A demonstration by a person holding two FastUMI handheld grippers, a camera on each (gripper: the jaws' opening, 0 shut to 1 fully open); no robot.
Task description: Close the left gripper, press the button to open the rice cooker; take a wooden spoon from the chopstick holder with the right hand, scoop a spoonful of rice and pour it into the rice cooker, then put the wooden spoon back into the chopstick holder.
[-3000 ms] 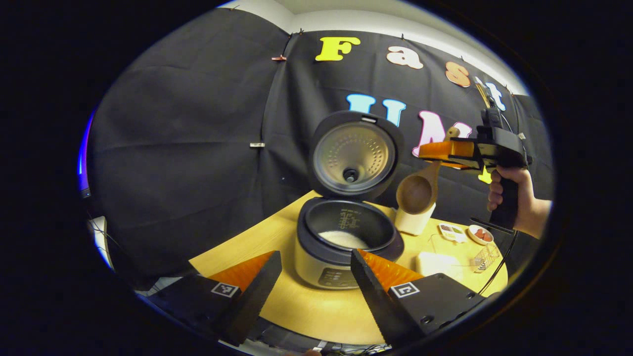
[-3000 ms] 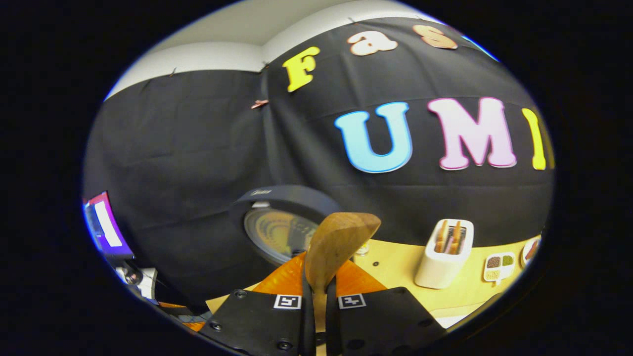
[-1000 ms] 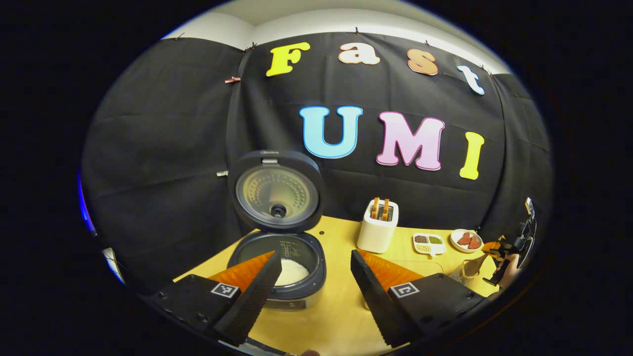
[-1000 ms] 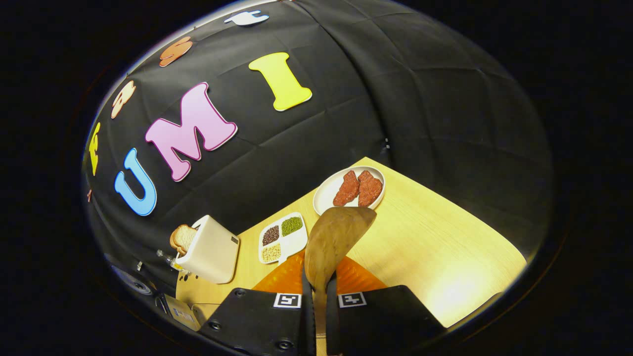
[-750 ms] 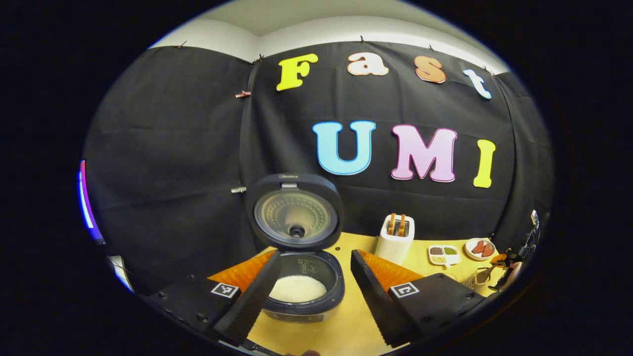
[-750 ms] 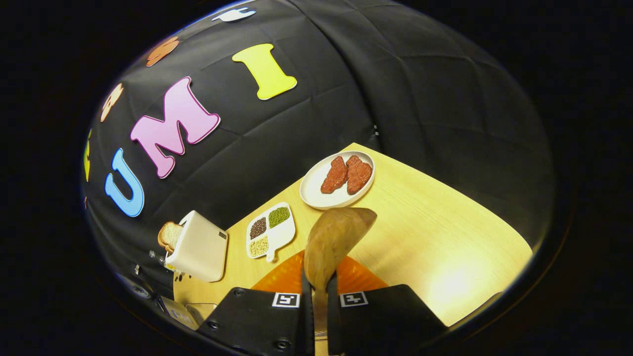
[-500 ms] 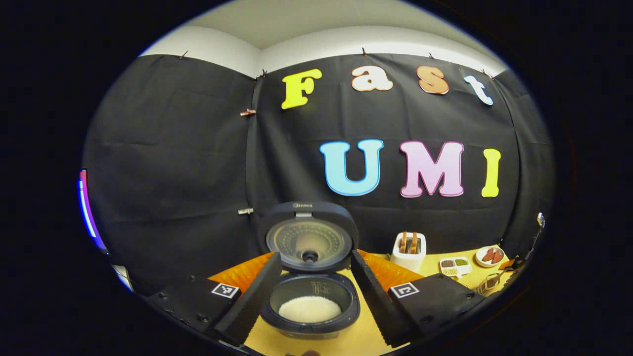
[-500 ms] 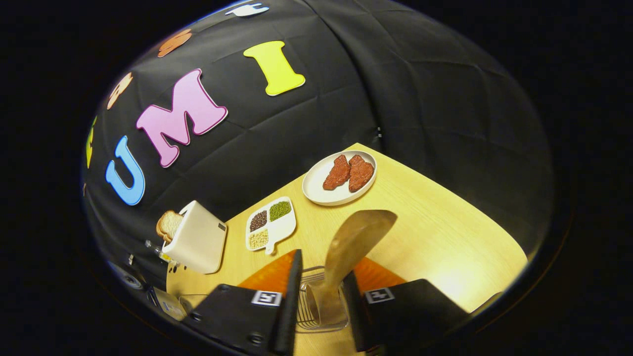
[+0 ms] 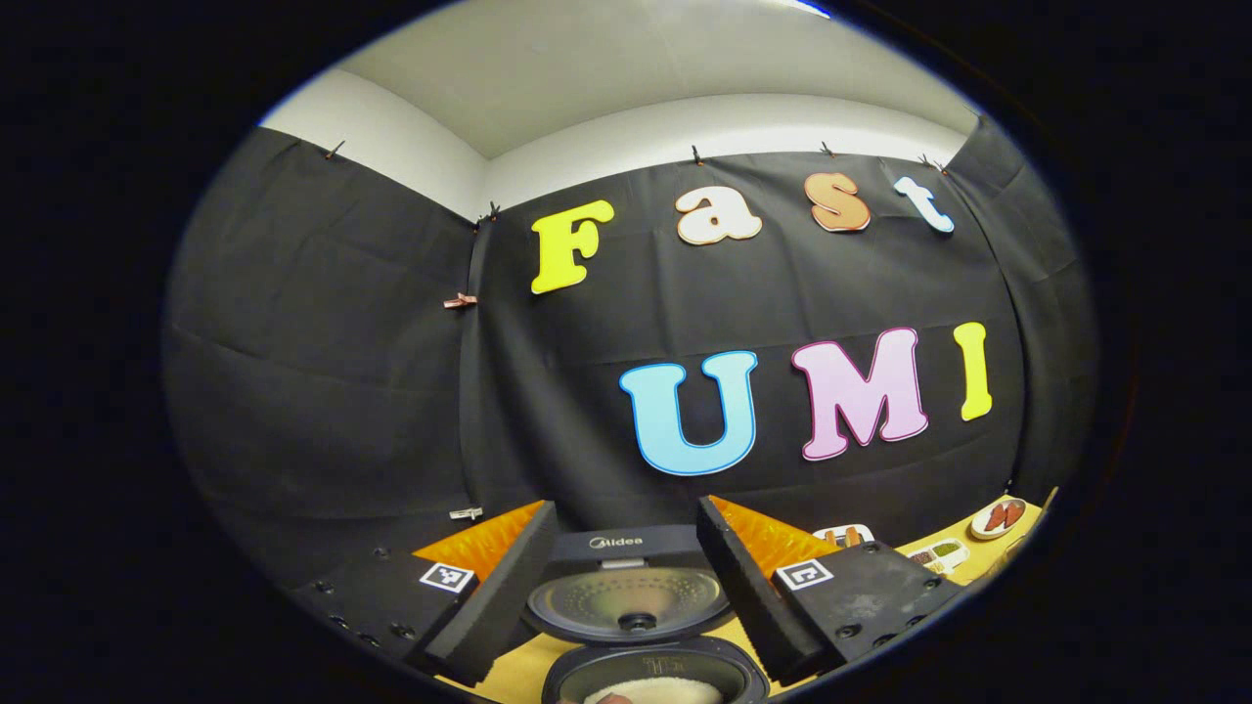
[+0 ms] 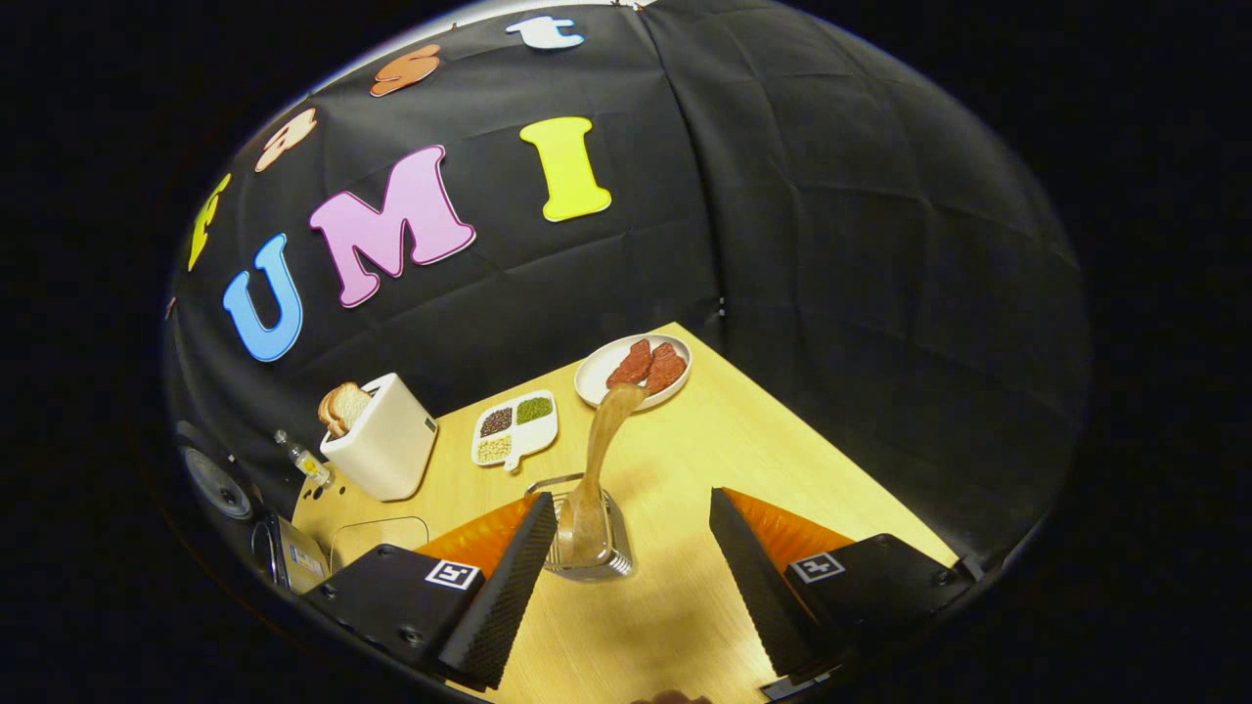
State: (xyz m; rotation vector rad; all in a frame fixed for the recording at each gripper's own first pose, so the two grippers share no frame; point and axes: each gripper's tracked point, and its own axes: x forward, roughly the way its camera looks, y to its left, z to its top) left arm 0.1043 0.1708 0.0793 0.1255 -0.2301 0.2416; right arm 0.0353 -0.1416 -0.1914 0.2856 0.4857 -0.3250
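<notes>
Since a moment ago the right tool (image 10: pixel 626 567) has let go of the wooden spoon (image 10: pixel 599 469) and drawn back, jaws now wide apart; the spoon stands handle-down in the wire chopstick holder (image 10: pixel 587 533) on the bench (image 10: pixel 782 440), leaning toward a plate (image 10: pixel 599 376). The left tool (image 9: pixel 626 587), also spread open and empty, hangs before the rice cooker (image 9: pixel 636 611), lid raised, rice (image 9: pixel 650 692) inside

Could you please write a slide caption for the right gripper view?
Open right gripper above the table, wooden spoon standing in the chopstick holder.
</notes>
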